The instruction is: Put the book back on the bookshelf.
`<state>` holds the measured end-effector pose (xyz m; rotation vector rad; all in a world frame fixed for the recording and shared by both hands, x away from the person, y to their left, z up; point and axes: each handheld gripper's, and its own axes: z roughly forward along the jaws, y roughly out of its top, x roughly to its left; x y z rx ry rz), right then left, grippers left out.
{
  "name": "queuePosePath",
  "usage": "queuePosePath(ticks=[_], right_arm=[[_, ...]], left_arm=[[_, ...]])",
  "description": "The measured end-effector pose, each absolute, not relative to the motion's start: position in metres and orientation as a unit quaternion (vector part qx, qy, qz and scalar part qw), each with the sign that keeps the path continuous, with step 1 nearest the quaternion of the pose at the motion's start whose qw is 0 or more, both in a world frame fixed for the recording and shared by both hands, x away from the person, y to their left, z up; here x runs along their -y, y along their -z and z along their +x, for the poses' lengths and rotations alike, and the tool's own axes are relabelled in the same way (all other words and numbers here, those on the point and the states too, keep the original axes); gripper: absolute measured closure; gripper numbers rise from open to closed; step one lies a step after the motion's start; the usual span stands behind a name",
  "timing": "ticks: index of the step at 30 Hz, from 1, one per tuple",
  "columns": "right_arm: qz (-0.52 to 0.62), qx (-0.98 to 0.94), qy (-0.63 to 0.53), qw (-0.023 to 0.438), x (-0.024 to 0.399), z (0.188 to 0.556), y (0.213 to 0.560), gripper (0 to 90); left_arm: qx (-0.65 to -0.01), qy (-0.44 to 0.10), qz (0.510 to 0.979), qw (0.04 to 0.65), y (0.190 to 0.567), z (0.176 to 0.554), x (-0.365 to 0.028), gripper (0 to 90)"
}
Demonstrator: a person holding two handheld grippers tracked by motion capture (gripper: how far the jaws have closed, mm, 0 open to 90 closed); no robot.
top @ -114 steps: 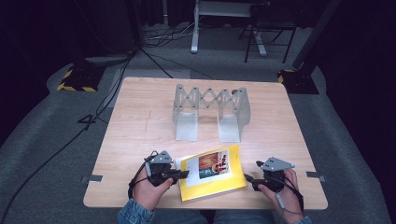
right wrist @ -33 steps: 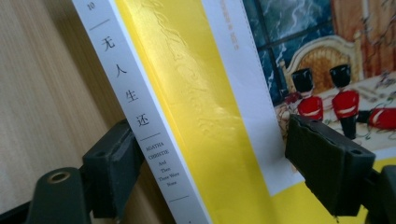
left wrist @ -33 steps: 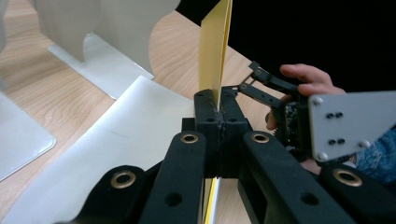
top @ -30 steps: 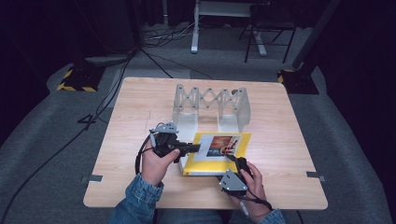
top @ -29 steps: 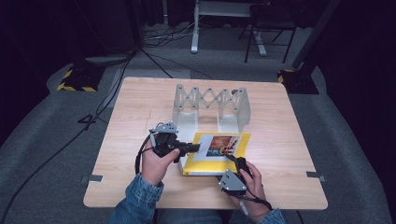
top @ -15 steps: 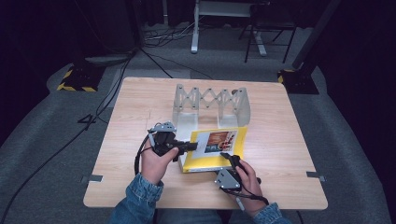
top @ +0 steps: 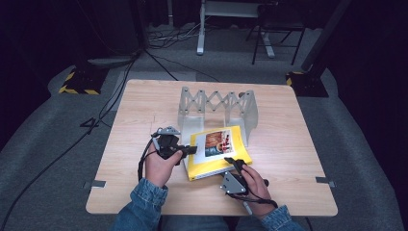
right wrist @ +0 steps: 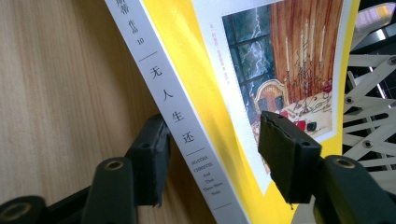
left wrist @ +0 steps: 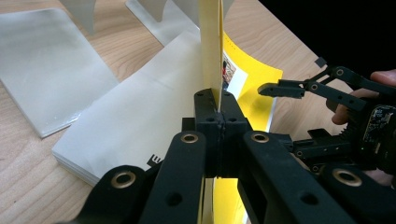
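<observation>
Book tilted up near the rack since a second ago, right jaws closing round its spine.

The left hand-held gripper [top: 191,150] stays clenched on the yellow book [top: 219,161]'s cover; the right hand-held gripper [right wrist: 210,158] straddles the spine, apparently not yet pressing. The book's far edge lies just beside the grey rack [top: 216,103]; bare table [top: 298,144] lies rightward. Both forearms reach in low.

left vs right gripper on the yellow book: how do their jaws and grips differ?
The left gripper has its jaws shut on the book's front cover, pinching that thin sheet upright off the pages. The right gripper has its jaws apart, astride the yellow book at its spine; they have just been closing, and the pads do not plainly press yet. The left comes at the book's left edge, the right at its near edge. Both are black, hand-held, and work the same book.
</observation>
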<state>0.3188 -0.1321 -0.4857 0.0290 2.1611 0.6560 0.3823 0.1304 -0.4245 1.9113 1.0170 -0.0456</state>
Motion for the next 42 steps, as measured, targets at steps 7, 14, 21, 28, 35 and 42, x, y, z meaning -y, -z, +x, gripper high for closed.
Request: queuePosePath(ticks=[7, 14, 21, 28, 35, 42], right_arm=[[-0.013, -0.868, -0.251, 0.428, 0.124, 0.323, 0.491, 39.1], [-0.043, -0.885, -0.226, 0.404, 0.117, 0.325, 0.495, 63.5], [-0.047, -0.883, -0.215, 0.415, 0.116, 0.324, 0.49, 70.3], [-0.058, -0.873, -0.238, 0.421, 0.113, 0.312, 0.465, 76.3], [-0.035, -0.868, -0.268, 0.417, 0.12, 0.308, 0.449, 76.7], [0.007, -0.86, -0.31, 0.404, 0.132, 0.309, 0.432, 76.7]], left_arm=[[-0.418, 0.026, 0.787, 0.452, 0.429, 0.384, -0.127, 89.4], [-0.42, 0.031, 0.789, 0.447, 0.433, 0.385, -0.127, 89.3], [-0.419, 0.027, 0.78, 0.464, 0.431, 0.385, -0.13, 83.9], [-0.434, -0.014, 0.761, 0.481, 0.423, 0.382, -0.142, 61.4], [-0.441, -0.053, 0.727, 0.525, 0.411, 0.372, -0.161, 47.2], [-0.453, -0.065, 0.711, 0.533, 0.408, 0.367, -0.176, 46.5]])
